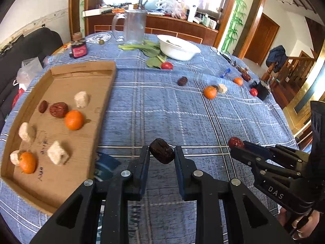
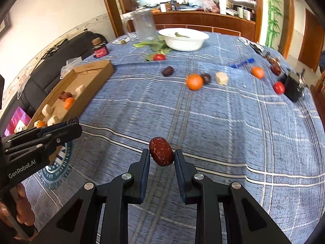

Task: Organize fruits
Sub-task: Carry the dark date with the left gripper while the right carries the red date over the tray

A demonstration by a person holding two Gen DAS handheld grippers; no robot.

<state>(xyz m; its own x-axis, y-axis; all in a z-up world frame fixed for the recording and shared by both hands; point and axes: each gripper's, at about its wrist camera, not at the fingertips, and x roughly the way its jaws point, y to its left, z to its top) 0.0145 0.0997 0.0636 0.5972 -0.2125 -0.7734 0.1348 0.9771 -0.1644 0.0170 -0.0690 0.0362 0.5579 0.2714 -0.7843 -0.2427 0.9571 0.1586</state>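
Observation:
My left gripper is shut on a dark jujube, held above the blue plaid tablecloth just right of the cardboard tray. My right gripper is shut on a red jujube; it also shows in the left wrist view. The tray holds two oranges, two jujubes and several beige cubes. On the cloth lie a jujube, oranges, a beige cube and small tomatoes.
A white bowl with leafy greens and a red radish stands at the back. A clear pitcher, a dark jar, a blue pen and a black object stand near the table's edges.

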